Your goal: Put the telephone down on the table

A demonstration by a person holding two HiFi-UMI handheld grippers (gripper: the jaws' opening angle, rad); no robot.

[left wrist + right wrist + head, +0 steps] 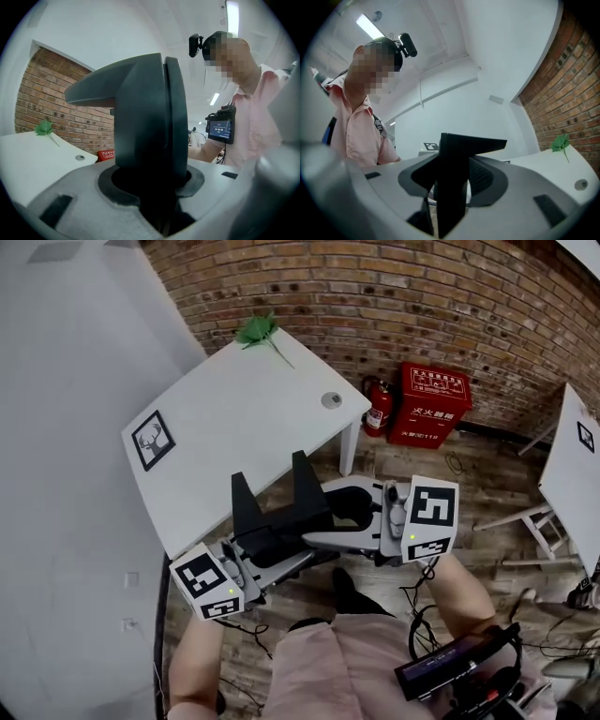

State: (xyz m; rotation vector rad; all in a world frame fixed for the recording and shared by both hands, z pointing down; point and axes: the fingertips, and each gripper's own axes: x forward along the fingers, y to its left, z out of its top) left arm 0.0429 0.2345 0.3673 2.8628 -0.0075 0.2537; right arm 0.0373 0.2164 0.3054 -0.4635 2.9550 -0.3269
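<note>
The telephone (330, 538), a flat grey body with black and white parts, hangs in the air between my two grippers, over the wooden floor just in front of the white table (244, 418). My left gripper (248, 542) grips its left end and my right gripper (373, 523) its right end. In the left gripper view the black jaws (164, 154) stand closed together against the grey body (70, 199). The right gripper view likewise has black jaws (452, 187) set into the grey body (529, 187). Where the pads touch is hidden.
On the table lie a green sprig (255, 329), a deer marker card (153, 439) and a round grommet (332, 399). A red fire extinguisher box (429, 404) and an extinguisher (378, 407) stand by the brick wall. Another white table (572, 474) is at right, with cables on the floor.
</note>
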